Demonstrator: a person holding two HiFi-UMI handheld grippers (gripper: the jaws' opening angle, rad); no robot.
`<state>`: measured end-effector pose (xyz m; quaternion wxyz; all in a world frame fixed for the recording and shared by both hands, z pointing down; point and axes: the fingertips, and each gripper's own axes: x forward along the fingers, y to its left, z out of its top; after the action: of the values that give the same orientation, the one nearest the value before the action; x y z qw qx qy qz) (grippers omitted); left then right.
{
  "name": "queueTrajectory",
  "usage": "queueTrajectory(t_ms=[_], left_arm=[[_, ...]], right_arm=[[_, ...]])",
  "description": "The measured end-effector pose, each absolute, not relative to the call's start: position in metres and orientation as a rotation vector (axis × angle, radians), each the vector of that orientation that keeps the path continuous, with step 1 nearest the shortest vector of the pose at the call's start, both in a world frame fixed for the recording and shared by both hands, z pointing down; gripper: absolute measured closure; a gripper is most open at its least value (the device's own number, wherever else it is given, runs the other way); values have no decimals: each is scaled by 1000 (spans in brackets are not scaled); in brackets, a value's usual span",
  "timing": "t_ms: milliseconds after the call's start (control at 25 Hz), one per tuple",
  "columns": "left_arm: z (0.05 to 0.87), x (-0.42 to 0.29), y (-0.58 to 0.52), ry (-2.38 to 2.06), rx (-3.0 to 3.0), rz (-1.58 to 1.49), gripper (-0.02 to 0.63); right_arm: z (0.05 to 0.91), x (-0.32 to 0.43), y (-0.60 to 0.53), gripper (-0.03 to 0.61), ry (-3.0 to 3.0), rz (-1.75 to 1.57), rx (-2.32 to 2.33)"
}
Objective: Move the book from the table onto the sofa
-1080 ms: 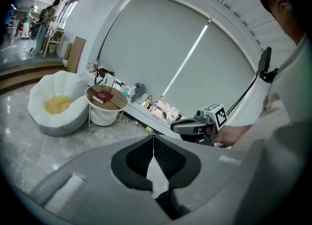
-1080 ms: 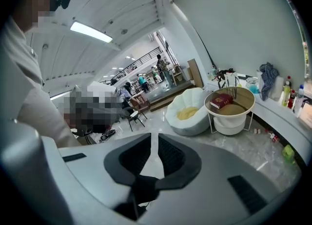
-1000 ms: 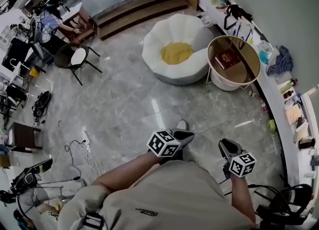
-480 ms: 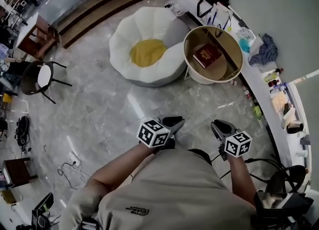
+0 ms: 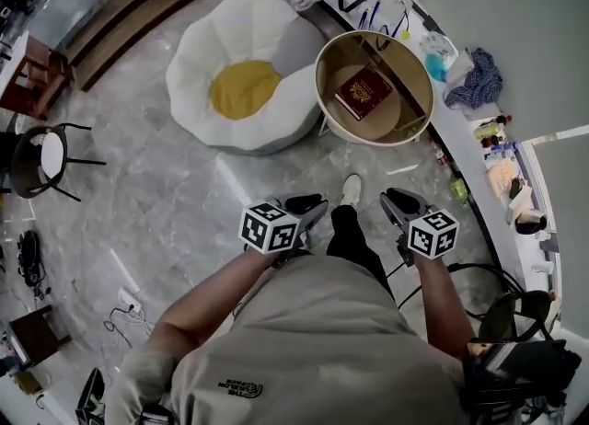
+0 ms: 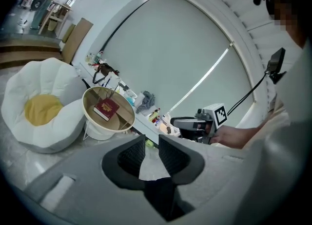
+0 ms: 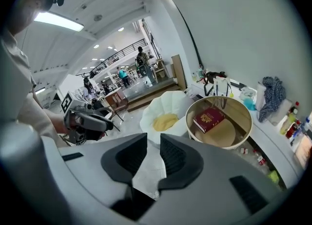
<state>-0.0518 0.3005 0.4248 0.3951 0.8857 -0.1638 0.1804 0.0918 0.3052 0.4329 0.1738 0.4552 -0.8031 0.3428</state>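
Note:
A dark red book [image 5: 363,93] lies on the round wooden table [image 5: 324,63] with a white rim, next to the white flower-shaped sofa [image 5: 202,39] with a yellow centre. Both grippers are held in front of the person's body, well short of the table. My left gripper [image 5: 308,204] has its jaws opening with nothing between them. My right gripper [image 5: 396,201] is opening too, and is also empty. The left gripper view shows the book [image 6: 106,108] and sofa [image 6: 29,80] beyond the left gripper [image 6: 152,153]. The right gripper view has the book [image 7: 208,119] past the right gripper [image 7: 153,153].
A long counter [image 5: 479,129] along the right wall carries bottles, a black bag and a blue cloth [image 5: 476,80]. Wooden steps [image 5: 120,9] lie at the upper left. A black chair with a white seat [image 5: 46,152] stands at the left. Cables [image 5: 124,308] trail on the marble floor.
The person has walked toward the table and sofa, which now sit nearer and lower in the head view. Both grippers came forward with the body, and a shoe now shows between them.

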Motion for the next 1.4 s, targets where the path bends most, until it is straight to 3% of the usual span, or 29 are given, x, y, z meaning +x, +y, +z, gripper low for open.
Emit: queueTrajectory(t_ms=[440,880,1400], left_arm=[[481,23,173,-530,2074,453,531],[594,111,59,-674,1828,491,511],[743,150,-8,-755,1611,627,477]], right_arm=[[505,189,159,468,-2266,1067,1236],[624,302,11,454,-2180,1161,1089],[773,353,-107,436,-2070,1202,995]])
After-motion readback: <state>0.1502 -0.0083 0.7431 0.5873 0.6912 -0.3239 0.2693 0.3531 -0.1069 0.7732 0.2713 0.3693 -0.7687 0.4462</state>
